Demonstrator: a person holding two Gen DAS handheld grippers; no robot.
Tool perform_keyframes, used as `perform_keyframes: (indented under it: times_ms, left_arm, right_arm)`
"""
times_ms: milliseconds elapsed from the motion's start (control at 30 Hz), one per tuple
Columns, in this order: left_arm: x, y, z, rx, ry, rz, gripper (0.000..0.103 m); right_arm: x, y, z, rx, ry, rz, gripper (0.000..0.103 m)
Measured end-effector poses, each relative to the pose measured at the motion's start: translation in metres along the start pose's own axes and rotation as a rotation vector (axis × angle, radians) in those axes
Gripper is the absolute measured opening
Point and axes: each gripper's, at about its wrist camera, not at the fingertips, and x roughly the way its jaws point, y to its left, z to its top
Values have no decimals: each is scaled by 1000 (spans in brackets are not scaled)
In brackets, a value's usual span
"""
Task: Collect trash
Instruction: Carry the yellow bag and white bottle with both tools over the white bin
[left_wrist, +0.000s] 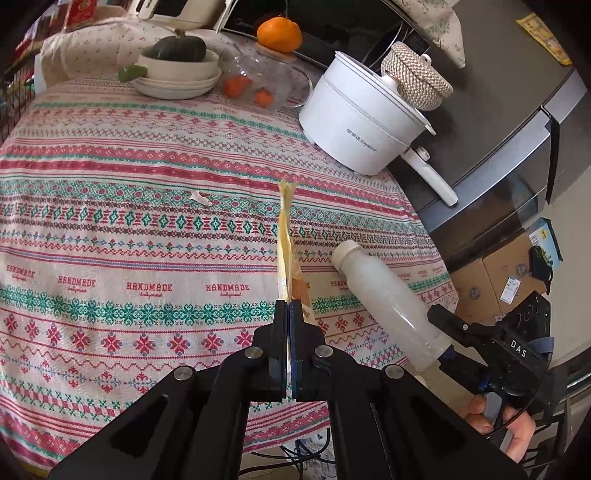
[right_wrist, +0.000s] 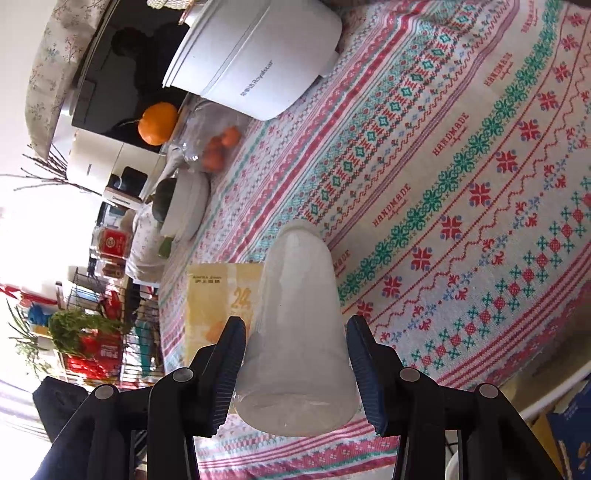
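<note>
My left gripper (left_wrist: 287, 306) is shut on a flat yellow wrapper (left_wrist: 285, 240), held edge-on above the patterned tablecloth (left_wrist: 110, 229). The same wrapper shows broadside in the right wrist view (right_wrist: 218, 295), behind the bottle. My right gripper (right_wrist: 295, 332) is shut on a frosted white plastic bottle (right_wrist: 295, 332), gripped at its base with the cap end pointing away over the tablecloth (right_wrist: 461, 184). In the left wrist view the bottle (left_wrist: 384, 306) and the right gripper (left_wrist: 445, 341) sit to the right, at the table's edge. A small white scrap (left_wrist: 201, 198) lies on the cloth.
A white electric pot (left_wrist: 360, 125) with a woven lidded basket (left_wrist: 415, 75) stands at the back right. Stacked bowls hold a green squash (left_wrist: 181, 48). A glass dish with small oranges (left_wrist: 251, 90), a large orange (left_wrist: 279, 34) and cardboard boxes (left_wrist: 495, 277) on the floor are nearby.
</note>
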Motion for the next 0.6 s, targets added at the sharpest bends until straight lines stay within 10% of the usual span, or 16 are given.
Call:
perform_keyframes:
  times_ms: [600]
  left_arm:
    - [44,5,3,5,80,9,2]
  right_arm:
    - [61,17,-19,-300,60,-186,49]
